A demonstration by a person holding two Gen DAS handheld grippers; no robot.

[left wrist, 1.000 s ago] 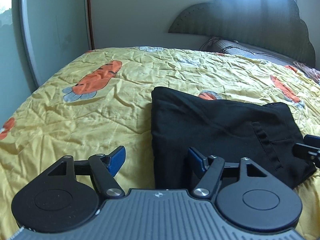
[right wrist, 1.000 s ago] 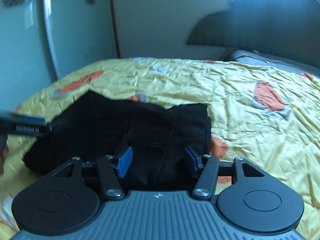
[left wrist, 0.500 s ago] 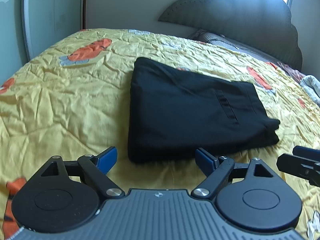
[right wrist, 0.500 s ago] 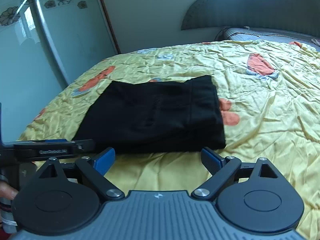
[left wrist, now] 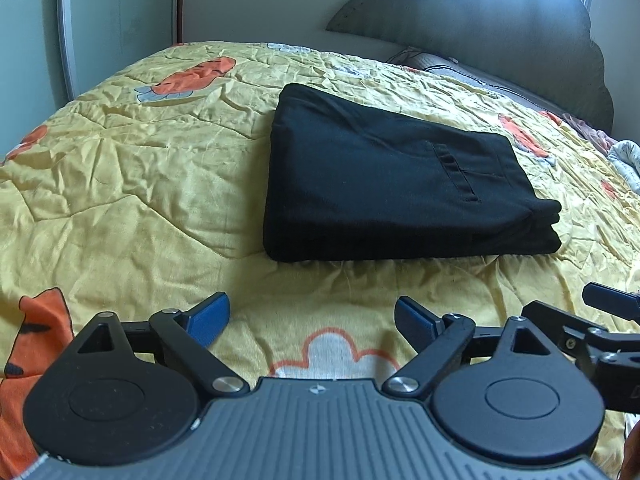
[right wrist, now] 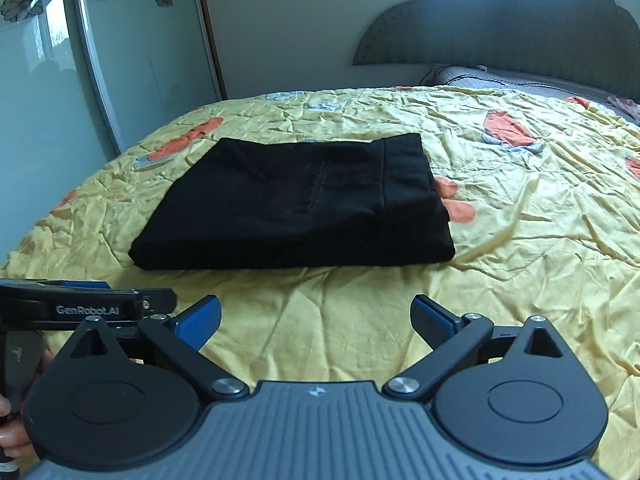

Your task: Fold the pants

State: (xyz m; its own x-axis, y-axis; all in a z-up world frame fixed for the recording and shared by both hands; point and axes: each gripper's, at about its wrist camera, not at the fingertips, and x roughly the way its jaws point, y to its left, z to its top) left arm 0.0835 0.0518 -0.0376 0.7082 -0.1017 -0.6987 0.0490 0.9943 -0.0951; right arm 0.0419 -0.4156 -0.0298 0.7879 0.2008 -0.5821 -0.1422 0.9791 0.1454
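The black pants lie folded into a flat rectangular stack on the yellow bedspread. They also show in the right wrist view. My left gripper is open and empty, hanging above the bedspread in front of the stack's near edge. My right gripper is open and empty too, also short of the near edge. The right gripper's side shows at the right edge of the left wrist view, and the left gripper's side at the left of the right wrist view.
The yellow bedspread has orange carrot prints. A dark headboard and pillow stand at the far end. A glass sliding door stands to the left of the bed. Some clothing lies at the far right.
Both grippers have drawn back and up from the folded pants, and their jaws have spread wider. The pants stay flat on the bed.
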